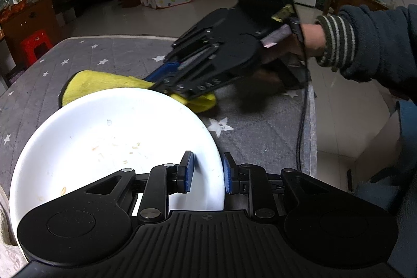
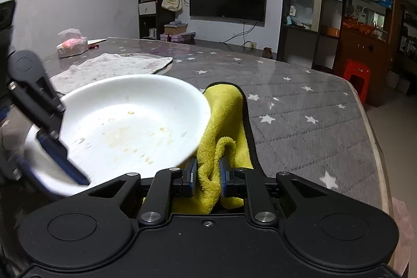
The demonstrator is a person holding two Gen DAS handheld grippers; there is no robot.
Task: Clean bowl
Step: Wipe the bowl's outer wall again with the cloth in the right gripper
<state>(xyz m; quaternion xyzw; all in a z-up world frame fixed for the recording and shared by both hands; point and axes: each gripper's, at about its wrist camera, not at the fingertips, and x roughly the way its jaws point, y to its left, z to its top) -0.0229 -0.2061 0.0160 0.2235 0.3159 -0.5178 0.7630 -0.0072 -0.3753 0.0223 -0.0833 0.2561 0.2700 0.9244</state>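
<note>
The white bowl (image 1: 112, 147), soiled inside with pale food residue (image 2: 135, 132), is being held at its near rim by the left gripper (image 1: 207, 172), whose jaws are standing narrow with one pad inside the wall and one outside. The bowl appears tilted above the star-patterned bench (image 2: 299, 106); whether its base is touching the surface cannot be told. The yellow cloth (image 2: 224, 116) is being pinched in the closed jaws of the right gripper (image 2: 207, 177), just beside the bowl's rim and not yet inside it. A slip is being judged the main risk: the grip is on a thin, smooth rim, and wiping pressure from the cloth could be levering the bowl out or tipping it. The cloth's loose tail could also be dragging under the bowl instead of reaching the residue.
</note>
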